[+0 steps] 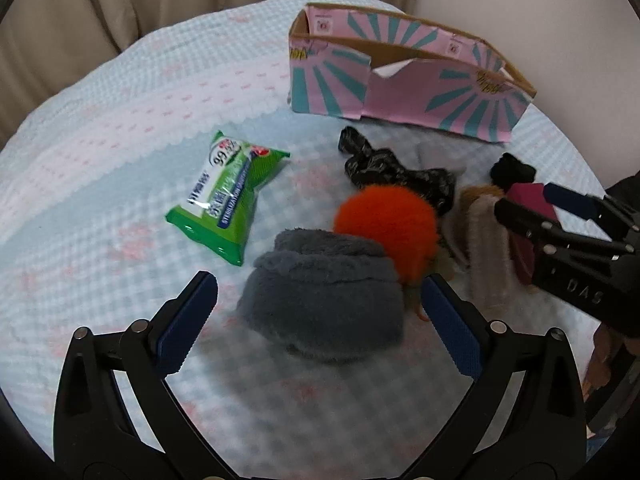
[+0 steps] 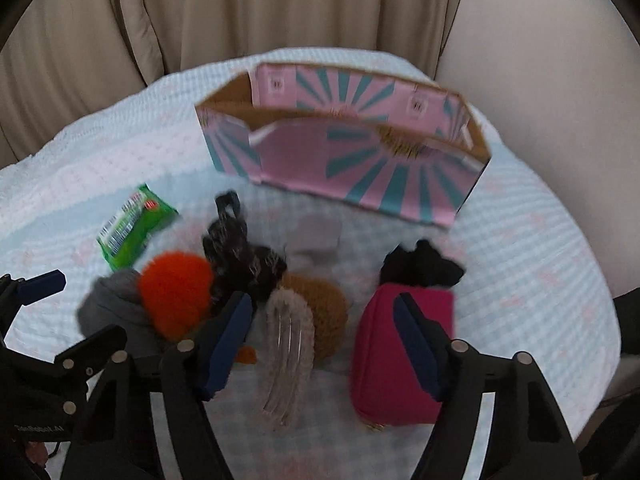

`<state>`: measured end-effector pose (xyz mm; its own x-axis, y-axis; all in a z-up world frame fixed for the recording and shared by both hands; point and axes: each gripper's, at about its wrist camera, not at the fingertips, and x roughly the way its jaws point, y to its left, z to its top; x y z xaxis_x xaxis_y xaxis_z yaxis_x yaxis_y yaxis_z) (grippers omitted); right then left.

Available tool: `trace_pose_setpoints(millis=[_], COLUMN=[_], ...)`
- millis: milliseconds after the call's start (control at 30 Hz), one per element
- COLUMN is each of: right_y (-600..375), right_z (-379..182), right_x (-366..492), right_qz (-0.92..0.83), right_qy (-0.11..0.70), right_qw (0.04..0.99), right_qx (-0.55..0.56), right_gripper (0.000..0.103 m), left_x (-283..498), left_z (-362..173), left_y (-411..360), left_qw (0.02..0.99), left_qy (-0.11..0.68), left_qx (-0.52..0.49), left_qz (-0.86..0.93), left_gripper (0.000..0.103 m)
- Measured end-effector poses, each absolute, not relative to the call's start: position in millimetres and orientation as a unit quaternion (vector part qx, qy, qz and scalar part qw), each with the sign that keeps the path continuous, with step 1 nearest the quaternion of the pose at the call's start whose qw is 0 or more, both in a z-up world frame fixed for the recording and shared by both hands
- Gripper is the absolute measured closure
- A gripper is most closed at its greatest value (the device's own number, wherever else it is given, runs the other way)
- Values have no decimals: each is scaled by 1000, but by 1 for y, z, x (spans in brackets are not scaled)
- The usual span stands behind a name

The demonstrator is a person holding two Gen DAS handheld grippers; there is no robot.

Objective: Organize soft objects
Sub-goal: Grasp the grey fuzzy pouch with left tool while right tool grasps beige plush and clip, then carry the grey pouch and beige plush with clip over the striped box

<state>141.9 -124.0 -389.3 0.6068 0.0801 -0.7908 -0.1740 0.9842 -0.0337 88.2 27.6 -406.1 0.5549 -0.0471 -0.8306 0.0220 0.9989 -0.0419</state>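
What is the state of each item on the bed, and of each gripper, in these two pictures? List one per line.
Cardboard box: upright, open top, front wall notched.
Wipes pack: lying flat, sealed.
Grey fleece item: folded, lying between the open pads, not gripped.
Orange pompom: resting against the fleece.
Magenta pouch: lying flat, zip closed.
Left gripper: open.
Right gripper: open, holding nothing.

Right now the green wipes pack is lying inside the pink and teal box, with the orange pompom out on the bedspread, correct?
Not quite. The green wipes pack lies on the bedspread, outside and apart from the pink and teal box; the left wrist view shows it. The orange pompom is out on the bedspread as stated.
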Motion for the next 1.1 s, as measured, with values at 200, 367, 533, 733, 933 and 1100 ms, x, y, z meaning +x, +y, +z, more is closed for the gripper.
trace_pose_setpoints(millis=[200, 367, 533, 733, 933, 1100], right_y=[-120, -114, -117, -121, -120, -116], right_z=[-422, -433, -436, -439, -432, -422], right_x=[151, 156, 160, 163, 161, 153], right_qz=[75, 84, 81, 79, 74, 69], right_qy=[450, 459, 470, 478, 481, 478], right_qw=[889, 884, 879, 875, 874, 876], right_qx=[-42, -39, -20, 5, 15, 18], right_gripper=[38, 48, 57, 62, 66, 67], left_x=[96, 101, 103, 102, 101, 95], left_z=[-422, -432, -437, -434, -423, -407], left_y=[25, 24, 33, 39, 42, 46], left_qw=[882, 875, 868, 866, 864, 862], left_qy=[471, 482, 493, 495, 499, 501], left_qx=[-6, -8, -22, -24, -24, -30], left_qz=[-29, -42, -48, -61, -67, -67], left_gripper=[4, 13, 24, 45, 54, 54])
